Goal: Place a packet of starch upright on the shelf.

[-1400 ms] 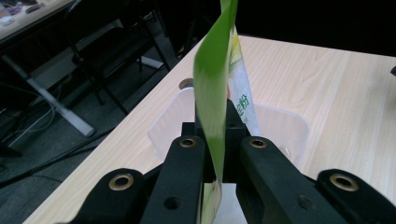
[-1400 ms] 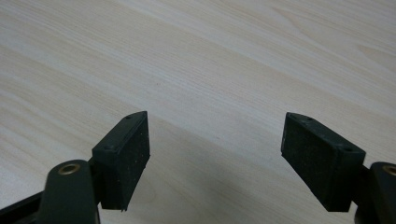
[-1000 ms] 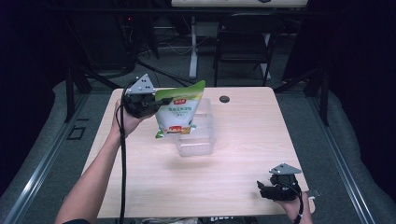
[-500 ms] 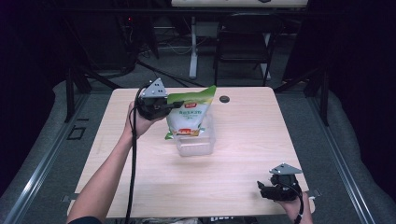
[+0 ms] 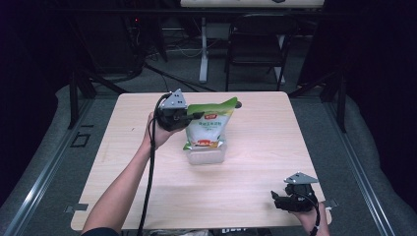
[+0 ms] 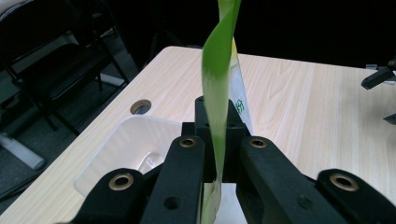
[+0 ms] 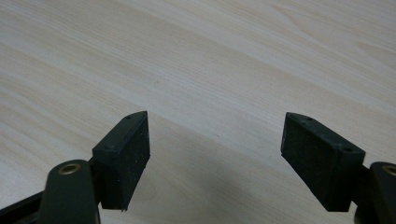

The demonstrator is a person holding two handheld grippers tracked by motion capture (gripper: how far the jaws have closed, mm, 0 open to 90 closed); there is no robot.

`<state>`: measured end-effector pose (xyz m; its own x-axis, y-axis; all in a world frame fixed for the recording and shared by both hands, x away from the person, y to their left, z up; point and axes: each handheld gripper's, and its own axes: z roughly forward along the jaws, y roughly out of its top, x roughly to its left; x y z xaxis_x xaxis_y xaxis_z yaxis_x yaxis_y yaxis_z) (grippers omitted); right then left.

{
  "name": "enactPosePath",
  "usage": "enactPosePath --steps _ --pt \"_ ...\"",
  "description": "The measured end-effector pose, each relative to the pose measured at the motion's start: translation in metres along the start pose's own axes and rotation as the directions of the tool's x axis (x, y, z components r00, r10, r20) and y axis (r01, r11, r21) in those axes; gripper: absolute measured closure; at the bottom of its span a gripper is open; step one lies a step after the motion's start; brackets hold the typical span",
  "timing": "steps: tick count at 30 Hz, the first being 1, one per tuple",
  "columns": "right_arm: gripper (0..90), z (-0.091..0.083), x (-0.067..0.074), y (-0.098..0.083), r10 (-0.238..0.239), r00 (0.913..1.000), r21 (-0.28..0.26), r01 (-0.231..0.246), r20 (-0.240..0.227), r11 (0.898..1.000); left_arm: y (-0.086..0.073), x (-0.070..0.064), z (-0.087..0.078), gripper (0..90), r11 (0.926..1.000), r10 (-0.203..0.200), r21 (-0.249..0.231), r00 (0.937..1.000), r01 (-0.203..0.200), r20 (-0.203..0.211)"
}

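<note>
A green and white snack bag [image 5: 209, 125] hangs upright, its lower end in a clear plastic container [image 5: 206, 155] at the middle of the table. My left gripper [image 5: 193, 116] is shut on the bag's green top edge from the left. In the left gripper view both black jaws clamp the green bag strip [image 6: 218, 88], and the clear container [image 6: 126, 149] lies below to the left. My right gripper [image 5: 275, 198] rests at the table's front right corner, apart from the bag. Its pads [image 7: 123, 154] stand wide open over bare wood with nothing between them.
The light wooden table [image 5: 123, 162] has a round cable hole [image 6: 140, 106] near its far edge, behind the bag. A black chair [image 5: 255, 44] and a desk leg stand beyond the table. Dark floor surrounds the table.
My left hand has carried the bag to the right and downward, so its lower end now sits in the clear container. The right gripper has stayed put.
</note>
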<state>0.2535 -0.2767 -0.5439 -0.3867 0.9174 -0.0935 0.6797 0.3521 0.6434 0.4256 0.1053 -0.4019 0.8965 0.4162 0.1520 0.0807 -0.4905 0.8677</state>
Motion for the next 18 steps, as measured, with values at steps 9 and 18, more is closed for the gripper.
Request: enactPosePath --steps 9,18 --pt "23.1 0.000 0.000 0.000 -0.002 1.0000 0.000 0.002 0.003 1.000 -0.013 -0.002 0.008 90.0 0.9983 -0.027 -0.052 0.9996 0.027 0.007" --pt "23.1 0.001 0.000 0.000 0.004 1.0000 -0.002 -0.004 -0.006 1.000 -0.023 -0.003 0.019 90.0 0.9931 -0.067 -0.095 0.9973 0.070 0.029"
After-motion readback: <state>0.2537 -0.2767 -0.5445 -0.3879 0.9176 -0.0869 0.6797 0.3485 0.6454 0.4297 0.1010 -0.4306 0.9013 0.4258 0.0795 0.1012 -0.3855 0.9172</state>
